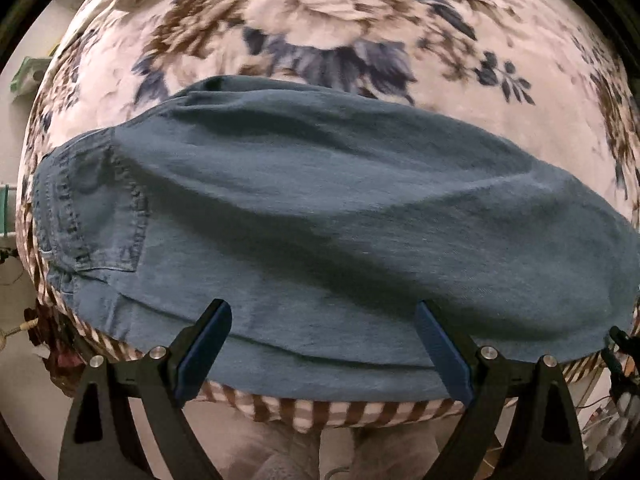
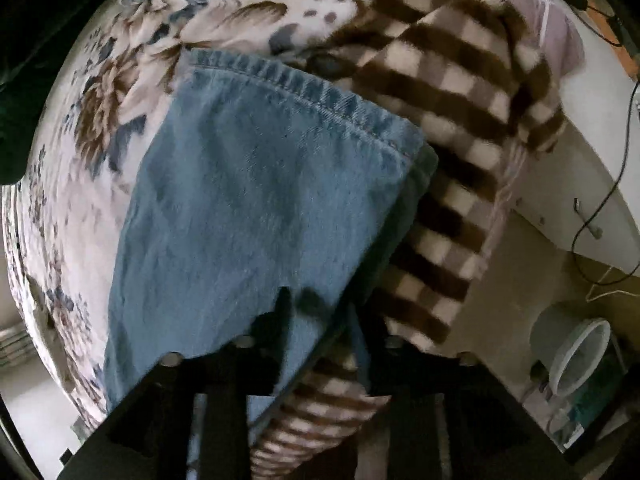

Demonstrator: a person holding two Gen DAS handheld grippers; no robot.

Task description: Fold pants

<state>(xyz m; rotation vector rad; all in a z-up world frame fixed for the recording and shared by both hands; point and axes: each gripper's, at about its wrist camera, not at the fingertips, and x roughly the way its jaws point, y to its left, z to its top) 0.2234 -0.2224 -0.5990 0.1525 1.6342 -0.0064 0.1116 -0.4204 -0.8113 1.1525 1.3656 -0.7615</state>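
Blue jeans (image 1: 320, 208) lie folded lengthwise across a floral blanket (image 1: 340, 12), with the back pocket (image 1: 92, 216) at the left end. My left gripper (image 1: 324, 320) points down over the jeans' near edge, its blue pads (image 1: 208, 344) wide apart and holding nothing. In the blurred right wrist view the leg end (image 2: 260, 200) stretches away to its stitched hem (image 2: 320, 96). My right gripper (image 2: 320, 320) hovers at the leg's right edge. Its dark fingers (image 2: 282, 308) stand apart with denim showing in the gap, not visibly pinched.
The blanket's brown checked border (image 2: 460, 92) hangs over the bed edge right of the leg. A striped border (image 1: 340, 408) runs along the near edge. On the floor to the right stand a round bin (image 2: 576, 356) and loose cables (image 2: 600, 208).
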